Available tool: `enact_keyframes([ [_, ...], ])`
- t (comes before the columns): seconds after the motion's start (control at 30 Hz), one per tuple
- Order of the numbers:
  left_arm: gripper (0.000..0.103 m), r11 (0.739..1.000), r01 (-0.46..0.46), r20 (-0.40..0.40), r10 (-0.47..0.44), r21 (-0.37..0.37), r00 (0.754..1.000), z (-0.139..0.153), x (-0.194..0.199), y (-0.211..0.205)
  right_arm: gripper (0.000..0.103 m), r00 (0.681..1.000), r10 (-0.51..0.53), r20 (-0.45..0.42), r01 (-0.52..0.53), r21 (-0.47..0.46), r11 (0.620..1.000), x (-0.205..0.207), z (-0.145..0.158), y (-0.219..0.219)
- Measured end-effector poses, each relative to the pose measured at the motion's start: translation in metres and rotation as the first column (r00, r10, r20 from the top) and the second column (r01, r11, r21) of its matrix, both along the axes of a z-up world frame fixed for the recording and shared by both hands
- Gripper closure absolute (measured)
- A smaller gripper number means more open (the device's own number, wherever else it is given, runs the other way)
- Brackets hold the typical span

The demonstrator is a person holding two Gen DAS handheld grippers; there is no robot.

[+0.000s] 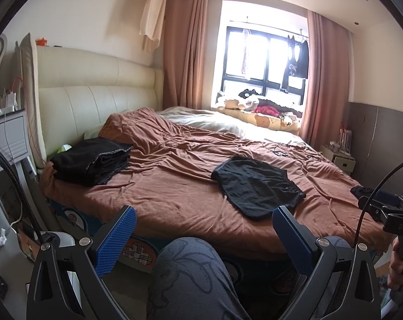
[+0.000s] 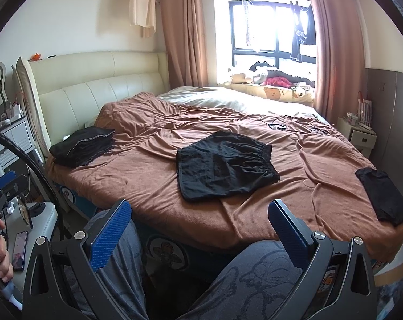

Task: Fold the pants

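Left claw [image 1: 204, 222] wide, empty, above the person's knee; right claw [image 2: 200, 217] wide, empty; black pants [image 2: 222, 165] lie flat and wrinkled on the brown bedspread [image 2: 148, 186], ahead of both claws, untouched; folded black stack [image 2: 82, 146] far left by the headboard [image 2: 100, 90].

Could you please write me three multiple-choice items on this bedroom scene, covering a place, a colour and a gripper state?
1. Where is the folded stack?
A. by the headboard
B. on the windowsill
C. on the floor

2. What colour are the shorts lying mid-bed?
A. white
B. black
C. red

3. How do both grippers stand?
A. open, empty
B. shut on the shorts
C. shut on the blanket

Answers: 1 A, it sits beside the headboard; 2 B, black on the brown blanket; 3 A, left gripper and right gripper show spread fingers holding nothing.
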State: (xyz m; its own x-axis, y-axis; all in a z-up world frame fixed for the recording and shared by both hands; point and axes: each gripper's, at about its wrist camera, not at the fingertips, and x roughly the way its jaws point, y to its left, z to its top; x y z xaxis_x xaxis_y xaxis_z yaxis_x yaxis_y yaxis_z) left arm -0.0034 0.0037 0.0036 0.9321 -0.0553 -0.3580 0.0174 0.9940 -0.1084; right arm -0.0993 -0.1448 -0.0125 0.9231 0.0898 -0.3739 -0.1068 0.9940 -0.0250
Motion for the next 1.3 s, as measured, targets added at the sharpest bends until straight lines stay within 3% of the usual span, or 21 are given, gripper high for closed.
enact_keyframes([
  [0.17, 0.0, 1.0, 0.011, -0.002, -0.011, 0.019, 1.0, 0.004, 0.015, -0.002, 0.0, 1.0, -0.005, -0.017, 0.005, 0.016, 1.0, 0.016, 0.005, -0.001],
  [0.63, 0.0, 0.998, 0.035, -0.052, -0.038, -0.056, 0.998, -0.003, 0.071, 0.009, 0.0, 0.994, -0.088, -0.069, 0.088, 0.001, 0.996, 0.062, 0.017, -0.003],
  [1.03, 0.0, 0.997, 0.045, -0.13, -0.054, -0.069, 0.99, -0.022, 0.119, -0.008, 0.0, 0.984, -0.112, -0.14, 0.121, 0.053, 0.991, 0.113, -0.003, -0.029],
  [1.3, 0.0, 0.992, 0.07, -0.22, -0.093, -0.109, 0.971, -0.048, 0.167, -0.019, 0.0, 0.969, -0.138, -0.207, 0.16, 0.098, 0.982, 0.153, -0.013, -0.05],
])
